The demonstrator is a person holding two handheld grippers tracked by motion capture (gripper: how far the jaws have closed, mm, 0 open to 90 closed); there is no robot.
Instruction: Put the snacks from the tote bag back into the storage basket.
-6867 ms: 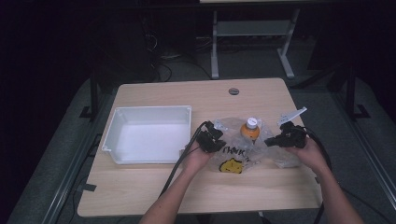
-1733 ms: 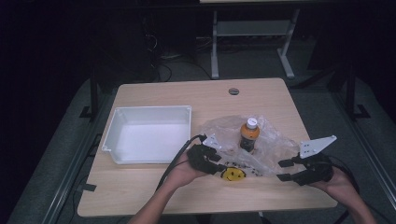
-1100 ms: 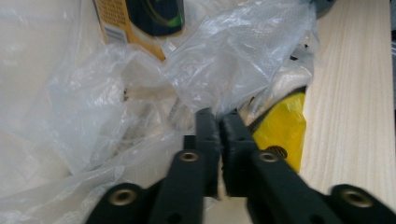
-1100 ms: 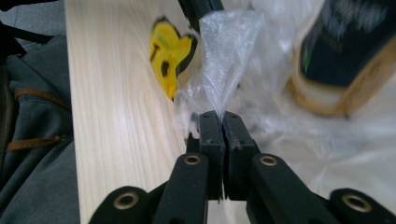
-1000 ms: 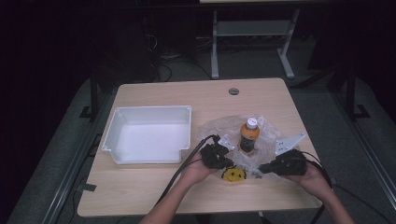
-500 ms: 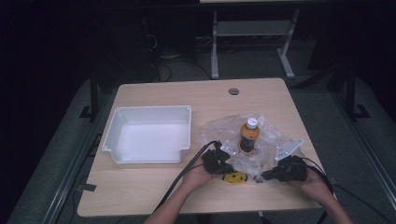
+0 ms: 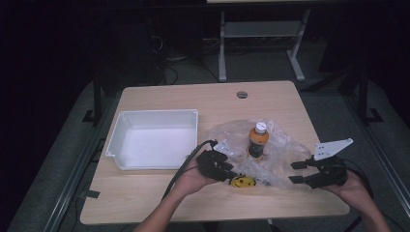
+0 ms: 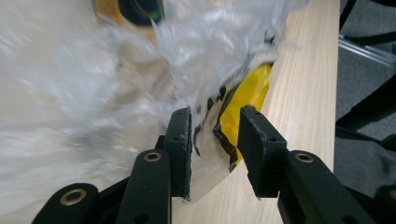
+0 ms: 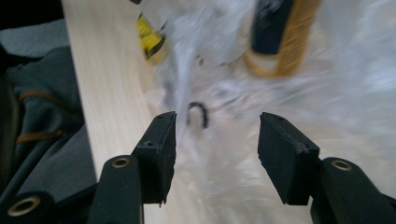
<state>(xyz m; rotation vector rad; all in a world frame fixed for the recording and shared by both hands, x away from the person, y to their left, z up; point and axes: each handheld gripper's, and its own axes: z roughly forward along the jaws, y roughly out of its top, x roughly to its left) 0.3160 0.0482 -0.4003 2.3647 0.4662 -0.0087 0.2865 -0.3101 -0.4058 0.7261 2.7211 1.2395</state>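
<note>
A light wooden table carries a white tray at nine o'clock, a crumpled clear plastic bag at four o'clock, and a round grommet hole at twelve.

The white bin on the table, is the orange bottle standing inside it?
No, the orange bottle stands upright on the clear plastic bag, on the table to the right of the white bin.

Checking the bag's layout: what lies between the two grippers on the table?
In the high view, crumpled clear plastic bag spans from left gripper to right gripper.
</note>
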